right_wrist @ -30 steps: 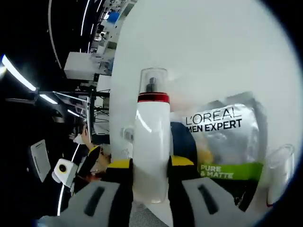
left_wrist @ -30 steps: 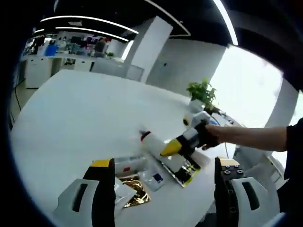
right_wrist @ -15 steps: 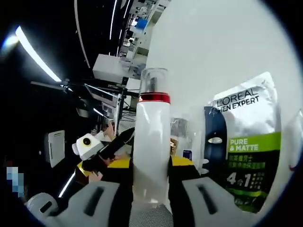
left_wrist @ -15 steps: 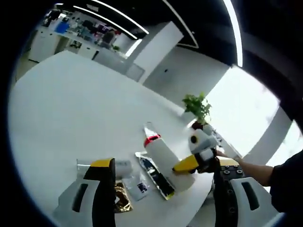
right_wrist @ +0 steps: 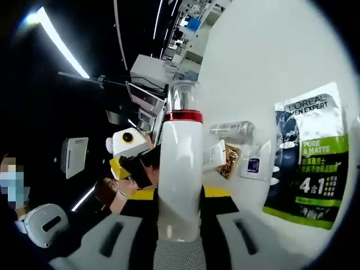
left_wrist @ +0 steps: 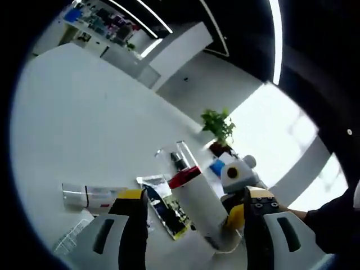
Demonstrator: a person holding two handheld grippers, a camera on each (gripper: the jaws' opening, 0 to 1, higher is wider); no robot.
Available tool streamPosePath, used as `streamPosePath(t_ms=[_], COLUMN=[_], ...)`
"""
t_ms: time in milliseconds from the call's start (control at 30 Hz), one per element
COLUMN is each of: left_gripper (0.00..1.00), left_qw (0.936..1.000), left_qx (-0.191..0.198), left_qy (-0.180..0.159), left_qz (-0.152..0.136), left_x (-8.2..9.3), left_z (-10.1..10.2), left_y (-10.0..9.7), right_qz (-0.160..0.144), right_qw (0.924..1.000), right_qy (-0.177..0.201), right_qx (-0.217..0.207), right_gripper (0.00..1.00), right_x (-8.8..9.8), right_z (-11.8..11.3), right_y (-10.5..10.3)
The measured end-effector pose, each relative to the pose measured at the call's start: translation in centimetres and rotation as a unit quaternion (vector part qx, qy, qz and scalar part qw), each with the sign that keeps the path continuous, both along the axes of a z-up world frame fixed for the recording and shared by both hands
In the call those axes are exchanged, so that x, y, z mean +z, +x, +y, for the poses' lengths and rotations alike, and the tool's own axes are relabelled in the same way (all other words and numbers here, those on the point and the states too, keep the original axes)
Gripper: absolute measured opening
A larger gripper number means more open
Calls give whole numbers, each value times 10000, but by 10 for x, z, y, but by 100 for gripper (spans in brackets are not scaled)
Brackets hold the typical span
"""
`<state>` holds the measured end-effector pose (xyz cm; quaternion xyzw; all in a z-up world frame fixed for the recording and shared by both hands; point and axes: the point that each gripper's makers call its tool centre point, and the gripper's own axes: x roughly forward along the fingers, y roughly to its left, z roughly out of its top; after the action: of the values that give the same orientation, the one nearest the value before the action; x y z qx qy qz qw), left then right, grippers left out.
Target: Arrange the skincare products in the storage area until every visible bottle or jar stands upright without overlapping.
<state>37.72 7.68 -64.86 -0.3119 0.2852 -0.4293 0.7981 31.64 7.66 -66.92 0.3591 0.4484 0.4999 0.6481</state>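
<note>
A white bottle (left_wrist: 197, 208) with a red band and a clear cap leans over the white table (left_wrist: 84, 112), cap up and to the left. My right gripper (right_wrist: 180, 194) is shut on the bottle (right_wrist: 180, 169) around its lower body. In the left gripper view the right gripper (left_wrist: 235, 214) grips the bottle's base end. My left gripper (left_wrist: 194, 194) is open, jaws wide apart, with the bottle beyond them. The left gripper (right_wrist: 132, 163) also appears past the bottle in the right gripper view. A L'Oreal sachet (right_wrist: 304, 169) lies flat on the table.
A clear tube (right_wrist: 233, 129) lies on its side, with a small white packet (right_wrist: 215, 154), a gold sachet (right_wrist: 230, 162) and a sample sachet (right_wrist: 253, 164) near it. The tube (left_wrist: 93, 197) and sachet (left_wrist: 163, 205) lie by my left jaw. A potted plant (left_wrist: 216, 124) stands at the far edge.
The right gripper has swung the bottle from lying low over the sachets to a steeper, raised tilt. The left gripper has come closer to the bottle and stays open.
</note>
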Motion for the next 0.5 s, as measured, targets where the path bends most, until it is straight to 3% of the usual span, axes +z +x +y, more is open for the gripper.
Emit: streamPosePath(t_ms=[133,500], left_gripper=[70,56], left_qw=[9999,9965], left_qx=[-104,-567], left_qy=[45,-460], left_qz=[91,404], left_x=[-7,-3], left_z=[-7,-21], left_y=[-1,-16], right_qz=[-58,-369], right_qw=[9998,9979], right_qy=[69,260], right_qx=[153,455], right_gripper=[27,27], right_x=[3,12], right_z=[2,0], right_y=[-11,-29])
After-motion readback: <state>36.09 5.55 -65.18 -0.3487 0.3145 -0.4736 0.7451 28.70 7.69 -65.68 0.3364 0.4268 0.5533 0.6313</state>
